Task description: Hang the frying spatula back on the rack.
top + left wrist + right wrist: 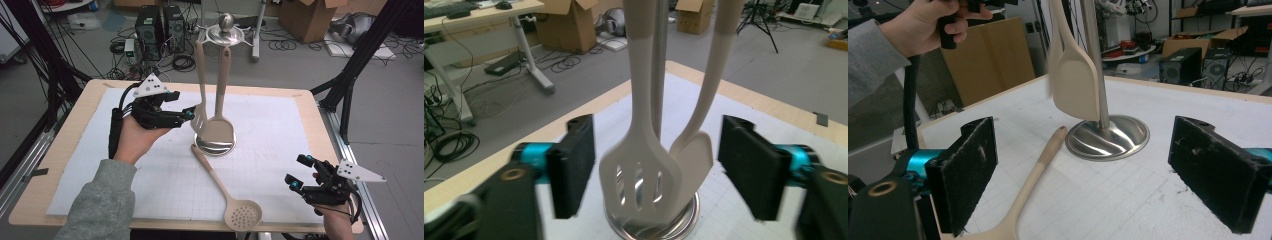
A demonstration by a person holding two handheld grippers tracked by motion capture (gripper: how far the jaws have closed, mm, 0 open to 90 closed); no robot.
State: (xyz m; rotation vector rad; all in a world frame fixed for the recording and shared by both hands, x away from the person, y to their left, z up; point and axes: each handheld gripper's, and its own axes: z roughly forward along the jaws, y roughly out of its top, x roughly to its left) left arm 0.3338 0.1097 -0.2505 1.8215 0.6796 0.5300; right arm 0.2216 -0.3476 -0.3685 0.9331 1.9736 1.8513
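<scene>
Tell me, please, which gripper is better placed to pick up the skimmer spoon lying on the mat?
Probably the right gripper: it hovers open near the skimmer spoon, whose handle runs between its jaws in its own view. The left gripper is up at the slotted turner hanging on the stand.

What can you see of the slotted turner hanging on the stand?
The slotted turner is beige, plastic-looking, with a long handle and a flat head cut by three slots. It hangs head-down from the metal stand, head just above the round steel base, beside a solid turner. The left gripper brackets its head, jaws open, not touching.
</scene>
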